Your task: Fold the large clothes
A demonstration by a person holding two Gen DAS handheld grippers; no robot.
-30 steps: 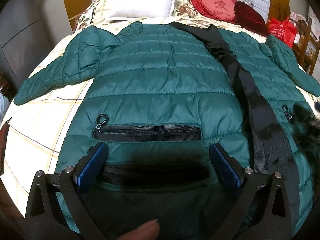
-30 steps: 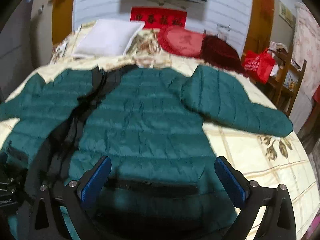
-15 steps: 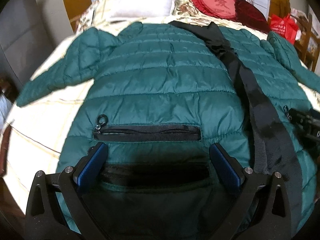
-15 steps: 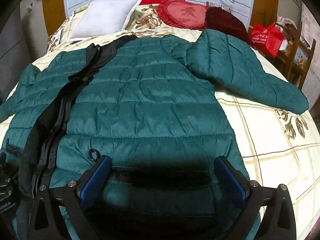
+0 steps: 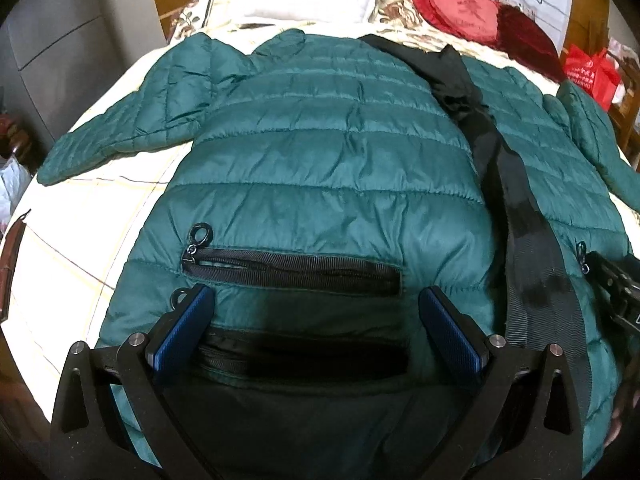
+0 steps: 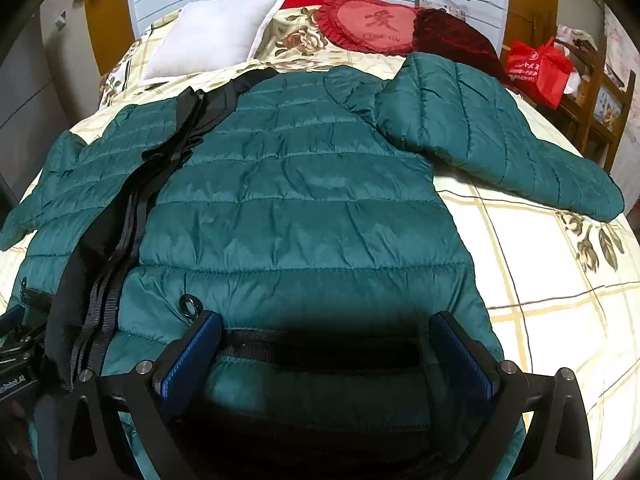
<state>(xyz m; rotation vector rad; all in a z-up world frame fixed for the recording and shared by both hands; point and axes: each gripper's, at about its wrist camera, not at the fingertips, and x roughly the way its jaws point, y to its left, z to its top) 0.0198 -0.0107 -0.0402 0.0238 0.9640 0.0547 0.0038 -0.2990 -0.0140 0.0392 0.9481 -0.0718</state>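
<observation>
A dark green quilted jacket [image 5: 328, 152] lies spread front-up on the bed, sleeves out to both sides, its black zipper placket [image 5: 516, 216] running down the middle. My left gripper [image 5: 316, 308] hovers open over the hem of the jacket's left half, just below a black pocket zipper [image 5: 292, 270]. In the right wrist view the jacket [image 6: 304, 208] fills the frame, and my right gripper [image 6: 326, 334] is open over the hem of its right half, straddling the other pocket zipper [image 6: 320, 346]. Neither gripper holds cloth.
The bed [image 6: 560, 280] has a cream checked cover. A white pillow [image 6: 212, 36] and red cushions [image 6: 372, 24] lie at its head. A red bag [image 6: 538, 70] sits on wooden furniture at the right. The other gripper's body [image 5: 616, 284] shows at the right edge.
Both grippers have come lower and closer over the jacket's hem; the right one dropped most, from a high view of the room. Both stayed open.
</observation>
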